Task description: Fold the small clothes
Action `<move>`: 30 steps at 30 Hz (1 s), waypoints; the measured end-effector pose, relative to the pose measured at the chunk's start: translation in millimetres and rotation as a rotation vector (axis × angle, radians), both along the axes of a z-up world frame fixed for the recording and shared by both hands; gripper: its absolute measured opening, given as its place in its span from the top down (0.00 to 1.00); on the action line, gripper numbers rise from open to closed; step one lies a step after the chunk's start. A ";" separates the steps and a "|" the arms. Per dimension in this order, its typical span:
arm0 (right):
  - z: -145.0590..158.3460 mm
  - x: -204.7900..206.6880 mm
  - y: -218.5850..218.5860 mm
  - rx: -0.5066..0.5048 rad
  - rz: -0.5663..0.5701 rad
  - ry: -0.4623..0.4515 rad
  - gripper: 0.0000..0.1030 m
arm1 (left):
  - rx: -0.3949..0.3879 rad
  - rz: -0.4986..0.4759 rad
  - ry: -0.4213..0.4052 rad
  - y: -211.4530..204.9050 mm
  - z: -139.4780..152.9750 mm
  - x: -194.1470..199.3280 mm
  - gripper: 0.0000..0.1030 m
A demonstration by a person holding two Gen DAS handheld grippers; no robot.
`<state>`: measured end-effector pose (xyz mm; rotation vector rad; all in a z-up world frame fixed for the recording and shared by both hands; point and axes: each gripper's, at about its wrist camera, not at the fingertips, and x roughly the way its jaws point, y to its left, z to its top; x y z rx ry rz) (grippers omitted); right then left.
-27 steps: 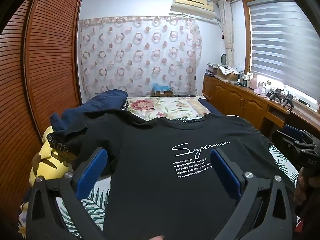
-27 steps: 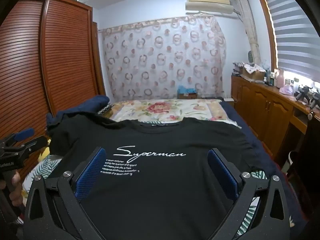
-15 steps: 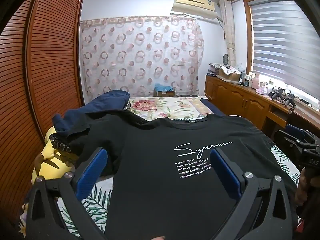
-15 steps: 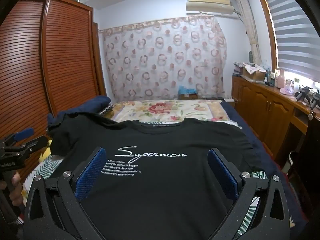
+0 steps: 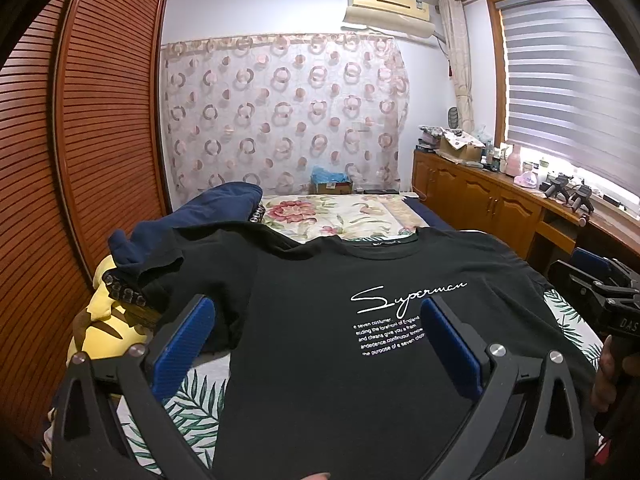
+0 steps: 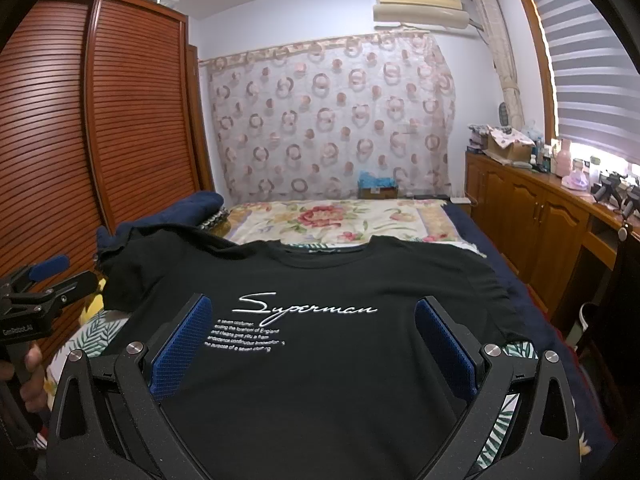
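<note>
Black t-shirt [image 5: 320, 360] is lying flat, print side up, on the bed [image 5: 344, 216], collar pointing away toward the curtain [image 5: 280, 120]; white "Superman" script plus small text lines are showing on the chest. Left claw [image 5: 316, 344] is hovering over the near part of the shirt with both blue pads spread wide, gripping nothing; left pad is sitting over the shirt's left edge where the palm-leaf sheet [image 5: 192, 396] is showing, right pad is over the printed text. Right claw [image 6: 312, 340] is likewise wide open and holding nothing, pads straddling the print from either side (can't tell from these views whether either claw is touching the fabric). Shirt's left sleeve is lying bunched up against a navy garment [image 5: 216, 208] piled at the bed's left side, with a yellow plush item [image 5: 104, 320] just beside and below it. Floral bedspread [image 6: 328, 216] is covering the far half of the bed beyond the collar. Each wrist view is catching the other claw at its edge: right one at far right of the left view, left one at far left of the right view, a hand [image 6: 32, 376] wrapping its handle. Louvred wooden wardrobe [image 6: 120, 120] is running along the left, wooden counter [image 6: 540, 200] with clutter under the window blinds on the right.
</note>
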<state>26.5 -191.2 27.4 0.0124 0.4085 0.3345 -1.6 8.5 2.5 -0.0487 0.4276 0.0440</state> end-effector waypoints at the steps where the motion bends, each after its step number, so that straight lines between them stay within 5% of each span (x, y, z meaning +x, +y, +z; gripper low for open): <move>1: 0.0 0.0 -0.1 0.001 -0.001 0.000 0.00 | 0.000 -0.001 0.000 0.2 -0.1 0.0 0.00; 30: 1.1 -0.7 0.4 0.004 0.000 -0.002 0.00 | 0.017 0.003 -0.005 4.7 4.7 -1.7 0.00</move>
